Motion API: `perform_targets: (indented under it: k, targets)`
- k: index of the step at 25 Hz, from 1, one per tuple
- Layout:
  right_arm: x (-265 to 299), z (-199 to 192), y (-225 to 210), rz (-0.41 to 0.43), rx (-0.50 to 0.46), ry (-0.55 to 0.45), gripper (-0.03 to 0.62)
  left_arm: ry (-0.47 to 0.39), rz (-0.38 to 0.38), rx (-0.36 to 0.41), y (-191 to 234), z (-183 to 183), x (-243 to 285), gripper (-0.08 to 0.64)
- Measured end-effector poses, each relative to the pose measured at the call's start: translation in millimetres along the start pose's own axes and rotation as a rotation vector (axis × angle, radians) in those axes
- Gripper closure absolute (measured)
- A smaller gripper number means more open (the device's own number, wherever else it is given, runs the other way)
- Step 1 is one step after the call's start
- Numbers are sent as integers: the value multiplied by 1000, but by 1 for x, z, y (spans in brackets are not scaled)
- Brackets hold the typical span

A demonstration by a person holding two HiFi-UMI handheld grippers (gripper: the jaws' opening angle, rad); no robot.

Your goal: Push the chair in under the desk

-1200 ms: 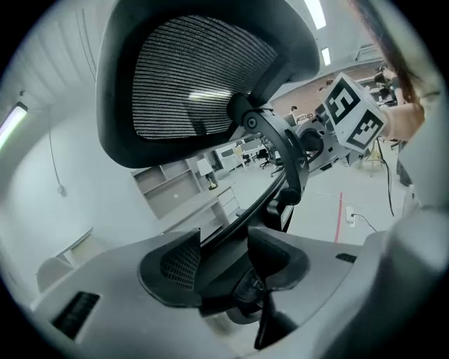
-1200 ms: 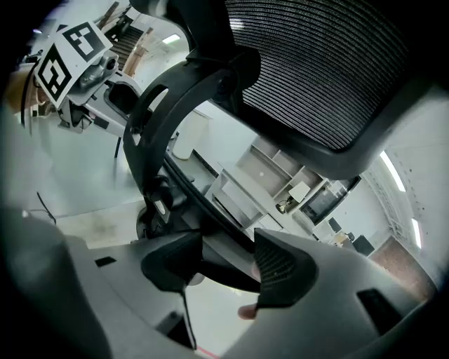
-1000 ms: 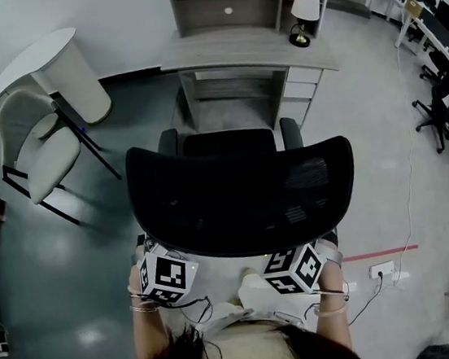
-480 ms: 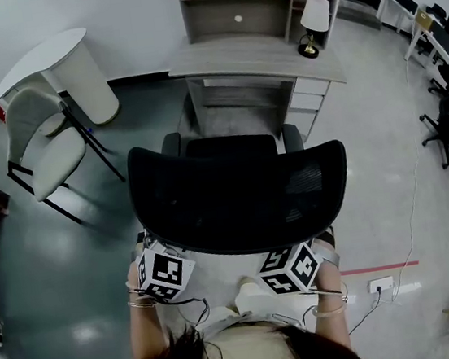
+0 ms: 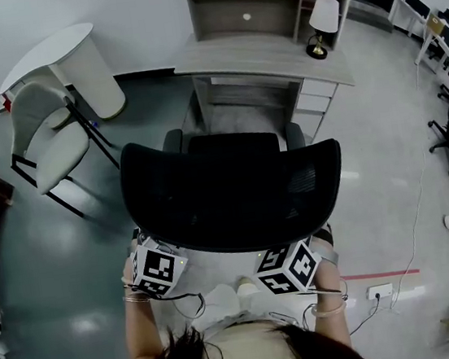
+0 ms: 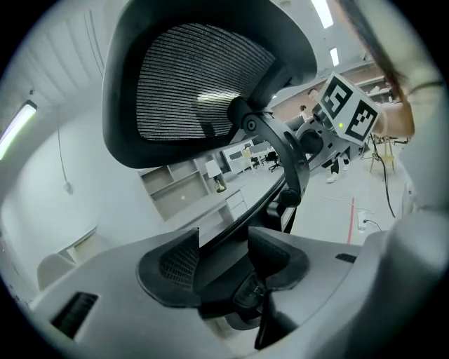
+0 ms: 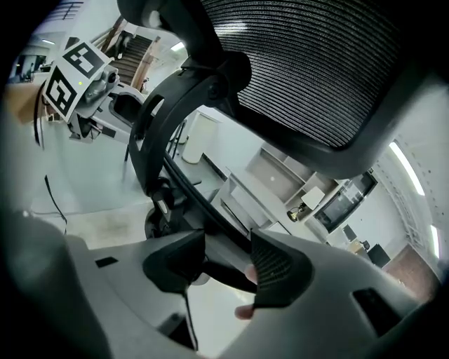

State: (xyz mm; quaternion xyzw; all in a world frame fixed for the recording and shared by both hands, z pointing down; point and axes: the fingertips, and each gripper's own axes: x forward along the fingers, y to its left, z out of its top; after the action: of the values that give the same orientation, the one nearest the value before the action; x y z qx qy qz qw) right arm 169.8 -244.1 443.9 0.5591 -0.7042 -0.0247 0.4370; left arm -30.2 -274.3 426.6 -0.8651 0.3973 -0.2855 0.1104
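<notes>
Head view: chair (image 5: 234, 190) stands short of the desk (image 5: 262, 59), seat facing the knee space, bare floor between them. Both grippers sit behind the backrest, which hides their tips; only the marker cubes show.

Left gripper view: left gripper (image 6: 223, 242) has its fingers (image 6: 172, 266) apart, straddling the dark strut of the chair's back frame (image 6: 277, 147). No clamping is evident. The right gripper's cube (image 6: 347, 112) shows beyond the strut.

Right gripper view: right gripper (image 7: 228, 242) has just been closing a little. Its fingers (image 7: 277, 270) are wide, with a frame bar (image 7: 158, 119) crossing between them and a gap beside it.

Step in hand, as I judge it: the push, early, most of the travel left. Next move calls for an even forward shove from both sides, keeping the chair square to the opening so the armrests clear the desk's legs and drawers.

Only the head view gives chair-to-desk alignment; only the gripper views give finger contact.
</notes>
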Motion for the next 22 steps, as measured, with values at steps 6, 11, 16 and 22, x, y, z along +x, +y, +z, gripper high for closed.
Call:
perform_targets:
  k: [6,11,16,22]
  targets:
    - [8,7,-2,4,-15,7,388,0,-2,-2,10,0,7,344]
    - [20,14,-5,-13,-28,23,390,0,-12,4,22,0,17,344]
    - [28,20,-9,-19,-12,33,391,-10,-24,7,30,1,25,344]
    - [39,30,-8,-27,-2,52,391,-17,-34,8,44,-1,33,344]
